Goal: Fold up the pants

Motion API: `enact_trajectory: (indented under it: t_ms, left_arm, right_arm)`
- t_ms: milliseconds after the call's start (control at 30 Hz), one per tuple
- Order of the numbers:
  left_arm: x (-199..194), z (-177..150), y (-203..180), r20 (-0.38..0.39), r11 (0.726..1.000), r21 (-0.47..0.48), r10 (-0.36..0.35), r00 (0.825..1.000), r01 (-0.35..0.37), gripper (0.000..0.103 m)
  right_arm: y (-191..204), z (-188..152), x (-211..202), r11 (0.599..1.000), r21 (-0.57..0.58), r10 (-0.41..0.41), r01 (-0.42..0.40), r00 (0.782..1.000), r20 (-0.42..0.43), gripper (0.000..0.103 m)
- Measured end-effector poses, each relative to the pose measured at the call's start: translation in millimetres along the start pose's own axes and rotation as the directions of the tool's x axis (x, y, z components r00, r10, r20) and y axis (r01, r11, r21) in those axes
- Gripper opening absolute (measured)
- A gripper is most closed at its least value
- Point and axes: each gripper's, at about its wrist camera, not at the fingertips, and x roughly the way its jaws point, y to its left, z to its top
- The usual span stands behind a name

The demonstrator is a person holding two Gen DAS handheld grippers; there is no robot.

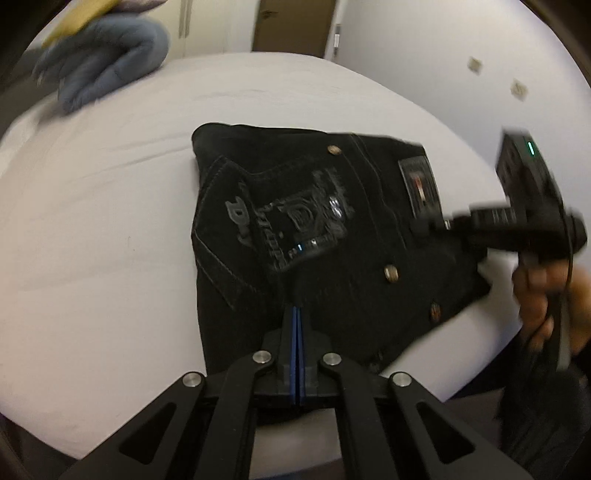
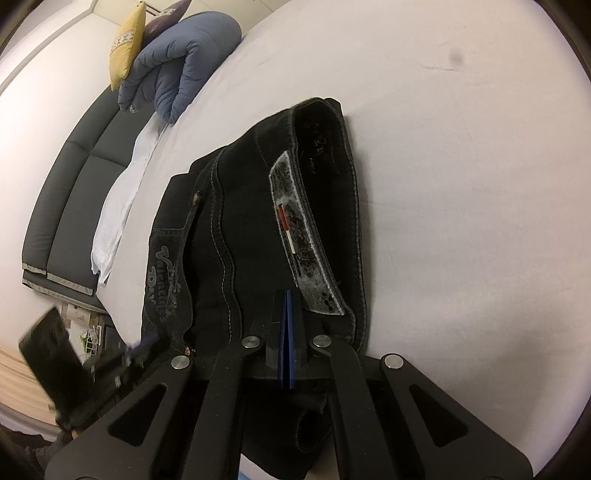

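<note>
Black jeans point(image 1: 314, 221) lie folded into a compact stack on the white bed point(image 1: 110, 221), back pocket print and waist label facing up. My left gripper point(image 1: 297, 310) is shut, blue pads pressed together, its tip over the near part of the jeans; no cloth shows between the pads. In the right wrist view the jeans point(image 2: 240, 221) lie with the waistband opening facing away. My right gripper point(image 2: 288, 295) is shut too, its tip beside the grey waist label. From the left wrist view the right gripper point(image 1: 421, 225) points at the waistband edge, held by a hand point(image 1: 535, 295).
A blue quilted duvet point(image 2: 184, 62) and a yellow cushion point(image 2: 127, 44) lie at the head of the bed point(image 2: 461, 184). A dark padded headboard point(image 2: 74, 203) and a white sheet point(image 2: 118, 206) run along the left. A door point(image 1: 295, 22) stands behind the bed.
</note>
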Motion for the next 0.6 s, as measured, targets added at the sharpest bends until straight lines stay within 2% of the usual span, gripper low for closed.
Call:
enact_trajectory:
  t_ms: [67,167,267,333,367,400,433,467,500,533,600]
  left_arm:
    - [4,1,2,-0.014,1.000,-0.016,-0.005,1.000,0.005,0.000]
    - [12,9,15,-0.044,0.991,-0.117,-0.068,0.997,0.062,0.000]
    - [14,12,10,-0.061,0.997,-0.079,-0.028,0.998,0.023,0.001]
    - [11,14,4,-0.066,0.999,-0.049,0.002,0.998,-0.005,0.000]
    - [7,17,4,-0.066,0.998,-0.058,0.004,0.998,-0.008,0.000]
    - [-2,20,5,-0.056,0.997,-0.075,-0.007,0.998,0.003,0.006]
    - [-12,22,5,-0.037,0.996,-0.081,-0.023,0.999,0.020,0.028]
    - [-23,25,6,-0.006,0.996,-0.085,-0.028,1.000,0.028,0.044]
    - [-33,30,4,0.034,0.997,-0.081,-0.007,0.999,0.010,0.070]
    - [-40,36,5,0.070,0.997,-0.079,0.012,0.997,-0.006,0.077]
    - [-57,46,17,0.134,0.996,-0.086,0.014,0.991,-0.003,0.087]
  right_arm:
    - [0,-5,0,1.000,-0.011,0.005,-0.005,1.000,0.019,0.000]
    - [-1,-13,-4,0.998,-0.046,0.036,-0.033,0.997,0.062,0.000]
    - [1,-18,-13,0.998,-0.045,0.050,-0.047,0.996,0.078,0.000]
    - [9,-23,-32,0.998,-0.026,0.052,-0.050,0.994,0.100,0.008]
    - [14,-27,-44,0.998,-0.031,0.064,-0.061,0.991,0.121,0.019]
    - [19,-32,-55,0.997,-0.041,0.078,-0.073,0.987,0.140,0.038]
    - [22,-38,-69,0.995,-0.050,0.093,-0.086,0.981,0.168,0.053]
    - [24,-46,-88,0.994,-0.047,0.104,-0.096,0.969,0.225,0.075]
    - [23,-52,-101,0.994,-0.044,0.112,-0.104,0.958,0.264,0.080]
    - [21,-53,-110,0.993,-0.039,0.120,-0.113,0.952,0.281,0.080]
    - [14,-50,-117,0.993,-0.006,0.116,-0.119,0.956,0.270,0.080]
